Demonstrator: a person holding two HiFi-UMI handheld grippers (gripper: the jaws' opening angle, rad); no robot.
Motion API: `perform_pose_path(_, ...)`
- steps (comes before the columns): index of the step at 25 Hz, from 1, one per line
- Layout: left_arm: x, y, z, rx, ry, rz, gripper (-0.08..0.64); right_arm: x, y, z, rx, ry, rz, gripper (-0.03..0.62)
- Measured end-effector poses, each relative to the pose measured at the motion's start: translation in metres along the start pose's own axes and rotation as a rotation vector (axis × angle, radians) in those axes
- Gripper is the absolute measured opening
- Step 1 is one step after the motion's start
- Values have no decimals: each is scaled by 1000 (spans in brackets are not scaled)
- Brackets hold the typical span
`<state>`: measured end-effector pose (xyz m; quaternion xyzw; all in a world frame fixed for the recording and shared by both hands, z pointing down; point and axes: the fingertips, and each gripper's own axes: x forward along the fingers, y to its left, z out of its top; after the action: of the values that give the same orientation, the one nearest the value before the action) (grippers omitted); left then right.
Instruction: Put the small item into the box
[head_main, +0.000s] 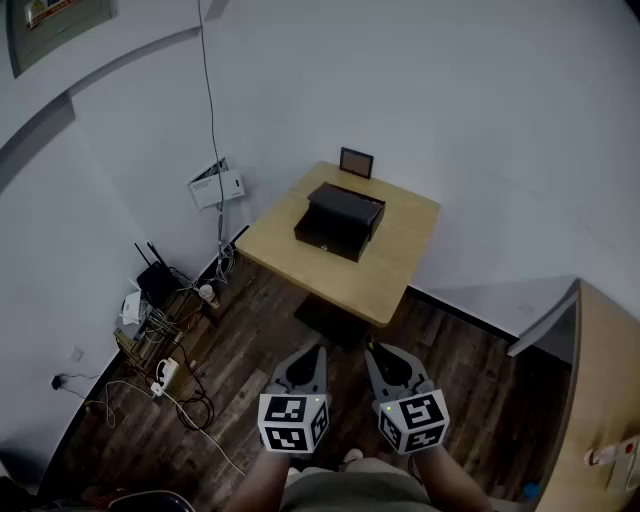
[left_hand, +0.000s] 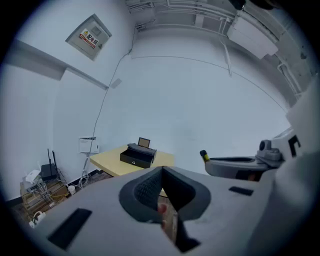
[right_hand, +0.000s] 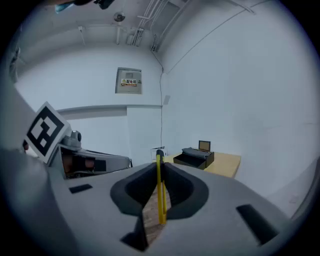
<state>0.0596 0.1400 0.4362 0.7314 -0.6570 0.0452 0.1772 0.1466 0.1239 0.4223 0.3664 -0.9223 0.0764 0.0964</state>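
A black box (head_main: 338, 222) stands open on a light wooden table (head_main: 400, 275), its lid swung back; it also shows far ahead as the box (left_hand: 137, 156) and the box (right_hand: 195, 157). I hold both grippers side by side over the wooden floor, well short of the table. My right gripper (right_hand: 160, 167) is shut on a thin yellow stick (right_hand: 161, 192) with a dark tip, standing upright between the pads. The same stick's tip (left_hand: 203, 156) pokes out of the right gripper in the left gripper view. My left gripper (left_hand: 161, 174) is shut with nothing in it. Head view: left gripper (head_main: 312, 355), right gripper (head_main: 378, 355).
A small dark picture frame (head_main: 356, 161) stands at the table's far edge. A router and tangled cables (head_main: 155, 325) lie on the floor at the left wall, under a white wall box (head_main: 217, 185). Another wooden surface (head_main: 600, 400) is at the right.
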Motion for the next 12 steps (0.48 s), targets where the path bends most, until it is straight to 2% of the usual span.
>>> perform_pose_path(5, -13, 7, 3, -5, -20, 48, 2, -6, 8, -2, -10, 5, 10, 40)
perform_pose_path(12, -12, 7, 5, -21, -26, 67, 2, -5, 3, -3, -10, 26, 20, 40)
